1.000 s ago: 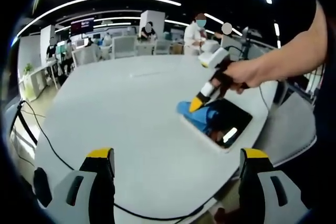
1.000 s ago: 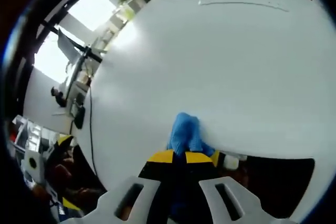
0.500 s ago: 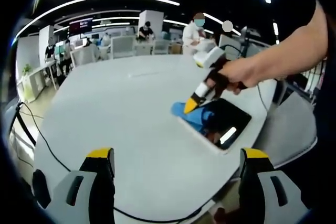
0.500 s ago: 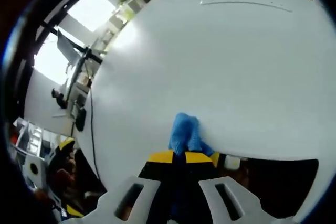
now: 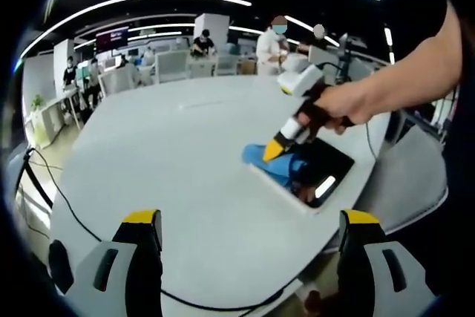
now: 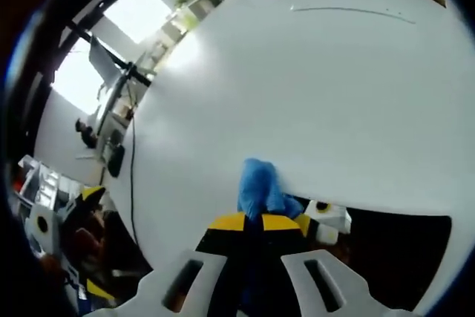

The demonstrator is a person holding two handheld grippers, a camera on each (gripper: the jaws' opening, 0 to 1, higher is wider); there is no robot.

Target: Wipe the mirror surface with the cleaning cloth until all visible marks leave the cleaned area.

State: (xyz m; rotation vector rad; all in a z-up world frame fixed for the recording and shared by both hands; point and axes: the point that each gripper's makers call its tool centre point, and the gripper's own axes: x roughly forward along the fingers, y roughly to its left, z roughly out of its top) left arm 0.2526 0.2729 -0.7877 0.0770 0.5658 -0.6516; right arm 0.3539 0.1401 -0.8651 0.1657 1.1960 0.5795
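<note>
Two grippers in play here, and only one is doing the work. Using the mirror (image 5: 308, 176) as the anchor: it lies flat near the edge of the big white table (image 5: 171, 161), dark glass in a pale frame, and the blue cleaning cloth (image 5: 271, 162) is bunched at the mirror's far-left end, spilling a bit over the frame onto the table. The right gripper (image 5: 276, 148) has its yellow-tipped jaws pressed together on that cloth, tips angled down at the mirror; in the right gripper view you can see the cloth (image 6: 256, 187) sticking out past the pinched tips right where the mirror (image 6: 401, 250) meets the tabletop. The left gripper (image 5: 249, 257) hovers well back from the mirror with its jaws spread wide, nothing between them. My take on doing this wipe well: keep the cloth flat and pressed down instead of riding on a wad, drag it in overlapping strokes from this end across the glass toward the opposite end, and don't shove so hard the mirror slides off the table edge it's sitting close to. I can't make out actual marks on the glass, just a bright light reflection. No brand names or readable writing anywhere that I can see.
</note>
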